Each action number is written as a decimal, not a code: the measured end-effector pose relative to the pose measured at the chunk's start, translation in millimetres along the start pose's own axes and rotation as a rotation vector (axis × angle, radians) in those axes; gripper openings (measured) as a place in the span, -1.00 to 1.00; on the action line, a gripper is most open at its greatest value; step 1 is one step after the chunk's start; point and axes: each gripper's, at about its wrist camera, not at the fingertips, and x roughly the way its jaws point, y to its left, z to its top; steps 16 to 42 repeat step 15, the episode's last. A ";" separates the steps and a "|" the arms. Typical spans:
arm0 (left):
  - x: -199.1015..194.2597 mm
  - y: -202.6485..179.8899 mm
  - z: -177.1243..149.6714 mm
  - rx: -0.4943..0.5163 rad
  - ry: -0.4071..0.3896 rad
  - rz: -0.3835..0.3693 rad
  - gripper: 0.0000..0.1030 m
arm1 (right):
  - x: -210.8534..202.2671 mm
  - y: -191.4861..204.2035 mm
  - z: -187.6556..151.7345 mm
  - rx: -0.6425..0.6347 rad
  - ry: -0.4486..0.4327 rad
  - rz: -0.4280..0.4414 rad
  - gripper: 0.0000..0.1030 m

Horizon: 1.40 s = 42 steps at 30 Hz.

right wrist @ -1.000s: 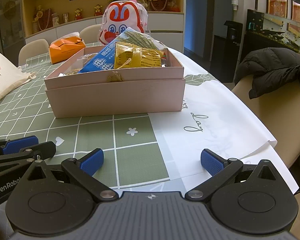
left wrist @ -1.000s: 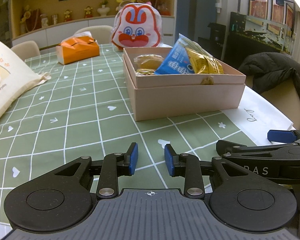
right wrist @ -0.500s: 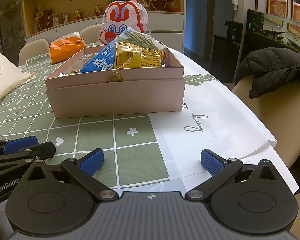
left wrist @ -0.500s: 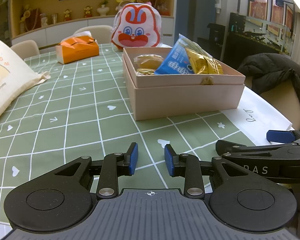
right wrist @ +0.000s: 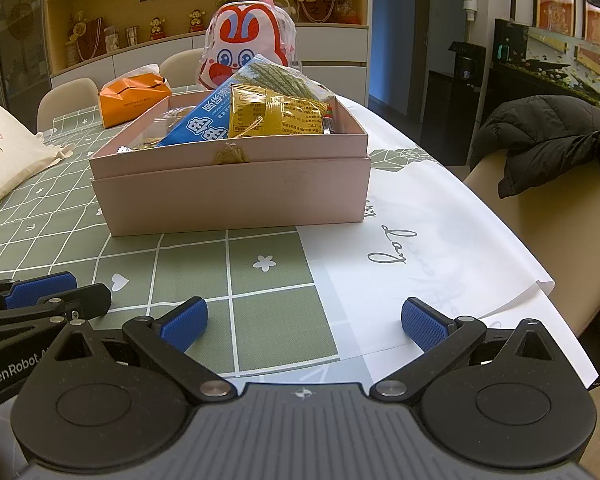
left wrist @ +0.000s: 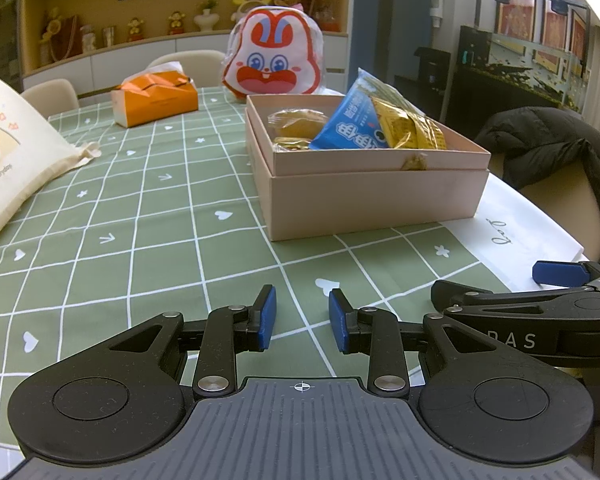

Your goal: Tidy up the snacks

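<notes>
Both my tools sit low over the tabletop (left wrist: 148,216), grasping nothing: left tool (left wrist: 302,316) parted narrowly, right tool (right wrist: 304,318) spread wide. Snacks (right wrist: 276,114) lie piled in the pink box (right wrist: 236,196) ahead, so nothing loose needs holding.

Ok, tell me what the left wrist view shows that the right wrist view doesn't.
Only the left wrist view shows the round golden pastry clearly, at the box's far left. Only the right wrist view shows the green striped packet and the printed back of the yellow packet. Both show the pink box, the blue packet, the rabbit bag and the orange tissue box.
</notes>
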 end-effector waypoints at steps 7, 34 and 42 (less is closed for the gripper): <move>-0.2 -0.1 -0.1 -0.001 0.000 -0.001 -0.36 | 0.0 0.1 0.0 0.000 0.000 0.000 1.00; 0.0 -0.7 -0.1 0.002 0.000 0.002 -0.36 | 0.3 0.5 0.1 0.000 0.000 0.000 1.00; 0.0 -0.7 -0.1 0.002 0.000 0.002 -0.36 | 0.3 0.5 0.1 0.000 0.000 0.000 1.00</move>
